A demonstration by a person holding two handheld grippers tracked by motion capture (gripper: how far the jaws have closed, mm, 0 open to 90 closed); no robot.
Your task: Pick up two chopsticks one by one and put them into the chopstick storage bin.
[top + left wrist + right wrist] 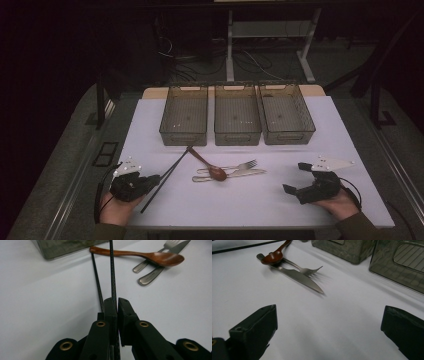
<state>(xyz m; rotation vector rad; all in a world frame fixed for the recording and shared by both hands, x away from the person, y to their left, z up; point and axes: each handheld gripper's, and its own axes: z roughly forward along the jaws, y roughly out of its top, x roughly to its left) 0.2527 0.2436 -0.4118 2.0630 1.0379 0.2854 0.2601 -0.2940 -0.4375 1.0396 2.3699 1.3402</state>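
The left gripper [117, 302] clamps one black chopstick [112, 272]; its twin [97, 282] lies just beside. The right gripper [329, 325] rests spread wide, a knife [297, 277] ahead.

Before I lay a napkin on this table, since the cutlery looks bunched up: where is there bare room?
Bare white table lies between the knife and the right gripper, and at the near edge between both hands. Crowded: the centre, where wooden spoon, fork and knife overlap, and the chopsticks run to the left gripper. Three bins line the far side.
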